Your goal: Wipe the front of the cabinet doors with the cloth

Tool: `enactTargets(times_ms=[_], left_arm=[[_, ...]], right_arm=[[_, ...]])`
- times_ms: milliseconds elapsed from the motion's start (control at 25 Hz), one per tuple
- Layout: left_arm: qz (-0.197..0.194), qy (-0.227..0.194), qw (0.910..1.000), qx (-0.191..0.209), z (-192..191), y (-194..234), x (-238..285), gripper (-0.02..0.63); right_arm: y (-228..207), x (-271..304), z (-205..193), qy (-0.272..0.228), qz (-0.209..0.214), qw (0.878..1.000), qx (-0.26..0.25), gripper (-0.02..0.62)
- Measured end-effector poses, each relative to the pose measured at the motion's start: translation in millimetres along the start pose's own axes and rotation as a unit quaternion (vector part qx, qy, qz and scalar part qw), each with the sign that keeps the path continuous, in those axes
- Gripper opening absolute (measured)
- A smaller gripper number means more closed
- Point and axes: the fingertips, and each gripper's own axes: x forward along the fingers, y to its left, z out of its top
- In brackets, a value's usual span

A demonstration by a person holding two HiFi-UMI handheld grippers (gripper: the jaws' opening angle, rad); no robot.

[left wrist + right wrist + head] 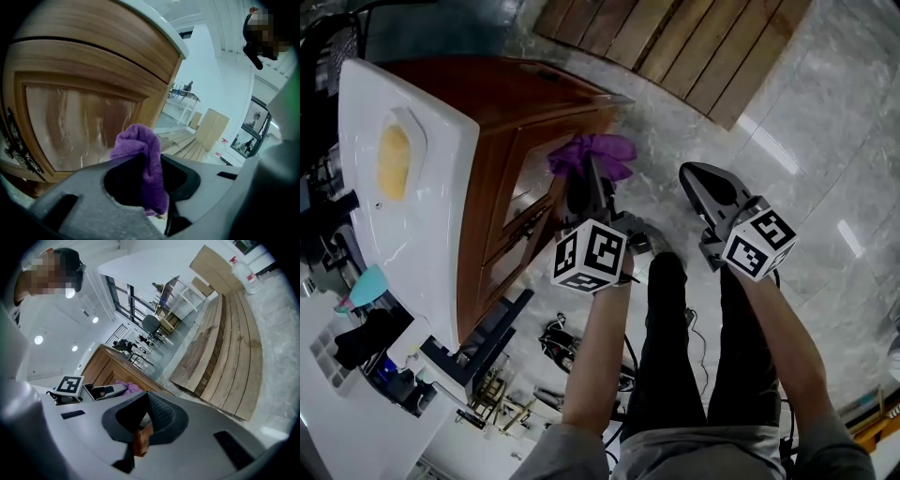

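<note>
We find one purple microfibre cloth pinched between the jaws of the left gripper, bunched just beside the brown wooden panelled cabinet door; contact we cannot confirm. We judge the cloth light, soft and limp, unlikely to slip; the hold at its gathered middle suits. The right gripper is closed on nothing, held apart from the door. Count: one cloth, two grippers, one door face plainly shown.

Fluffy purple cloth; glossy varnished wooden cabinet door
</note>
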Motion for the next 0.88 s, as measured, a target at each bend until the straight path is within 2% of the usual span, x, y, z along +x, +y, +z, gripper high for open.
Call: enactTargets(times_ms=[480, 880], left_arm=[[0.028, 0.006, 0.9995, -0.016, -20.1, 61.1, -53.1, 0.078], [0.059, 0.024, 0.9975, -0.029, -46.8, 115.8, -76.1, 0.078]], right_arm=[[46.2, 12.2, -45.7, 0.017, 0.022, 1.0, -0.008, 0.009], [62.8, 22.1, -74.1, 0.02, 0.025, 0.999, -0.006, 0.009]])
